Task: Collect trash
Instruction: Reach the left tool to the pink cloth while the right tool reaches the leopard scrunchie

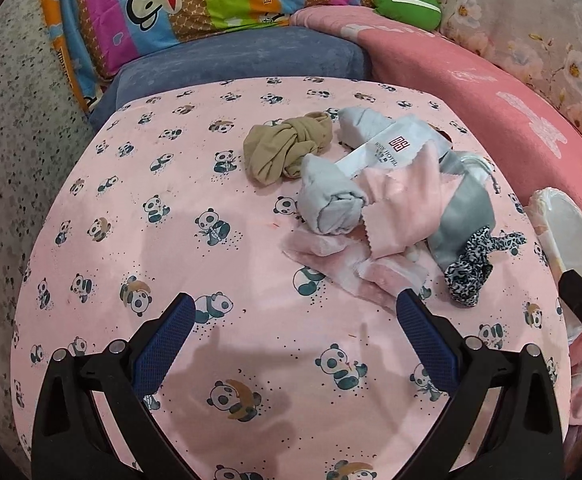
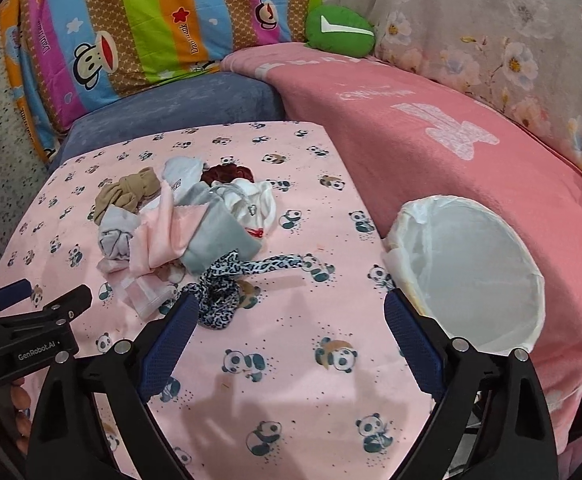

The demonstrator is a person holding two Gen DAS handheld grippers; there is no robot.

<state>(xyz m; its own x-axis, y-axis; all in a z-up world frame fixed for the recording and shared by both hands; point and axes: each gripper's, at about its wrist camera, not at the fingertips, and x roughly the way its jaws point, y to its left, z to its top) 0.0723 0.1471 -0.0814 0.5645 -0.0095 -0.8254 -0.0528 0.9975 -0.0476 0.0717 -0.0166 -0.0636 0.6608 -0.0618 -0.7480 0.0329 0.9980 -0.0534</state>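
Observation:
A heap of cloth scraps lies on the pink panda-print table cover (image 1: 171,208) (image 2: 291,360): a knotted tan stocking (image 1: 283,148) (image 2: 129,194), a rolled grey sock (image 1: 329,204) (image 2: 117,236), pink fabric swatches (image 1: 395,216) (image 2: 159,248), a grey pouch (image 1: 465,212) (image 2: 219,240) and a leopard-print scrunchie (image 1: 471,268) (image 2: 219,300). A bin with a white liner (image 2: 475,268) (image 1: 571,232) stands to the right. My left gripper (image 1: 295,304) is open just in front of the heap. My right gripper (image 2: 291,304) is open, its left finger (image 2: 171,336) beside the scrunchie, nothing between its pads.
A blue cushion (image 1: 231,60) and a striped cartoon pillow (image 2: 151,20) lie behind the table. A pink blanket (image 2: 431,140), a green plush (image 2: 339,32) and floral fabric (image 2: 511,40) fill the right. The left gripper's body (image 2: 19,332) shows at left in the right wrist view.

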